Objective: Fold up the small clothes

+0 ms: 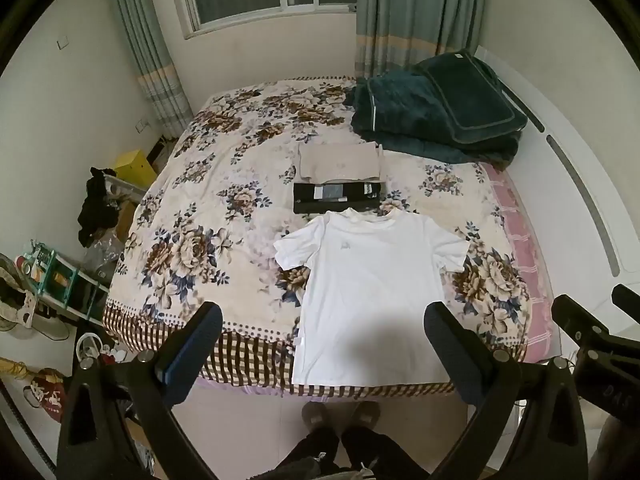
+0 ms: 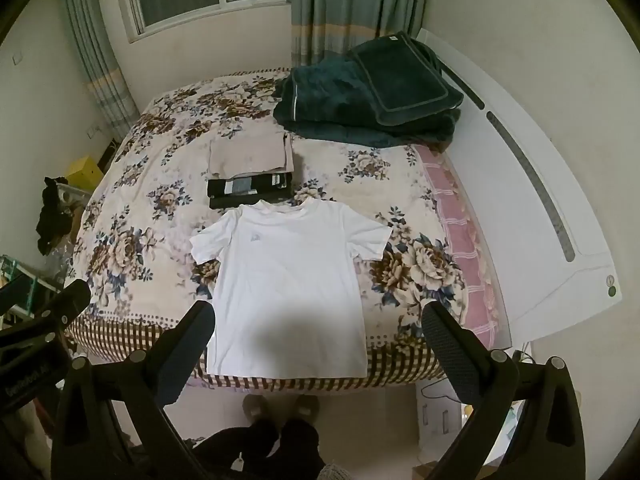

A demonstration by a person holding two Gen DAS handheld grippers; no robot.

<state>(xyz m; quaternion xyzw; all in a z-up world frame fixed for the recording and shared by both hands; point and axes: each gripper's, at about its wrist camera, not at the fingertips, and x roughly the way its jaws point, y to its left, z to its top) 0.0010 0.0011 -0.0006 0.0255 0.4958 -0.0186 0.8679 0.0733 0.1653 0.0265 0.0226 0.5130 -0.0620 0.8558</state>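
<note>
The floral-covered bed (image 1: 224, 208) carries a flat white T-shirt (image 1: 372, 292), folded beige (image 1: 340, 162) and black garments (image 1: 338, 198), and dark green bedding (image 1: 436, 112).

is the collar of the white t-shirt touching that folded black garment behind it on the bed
Touching. In the left wrist view the white t-shirt collar overlaps the near edge of the folded black garment, with no bedspread showing between them.
</note>
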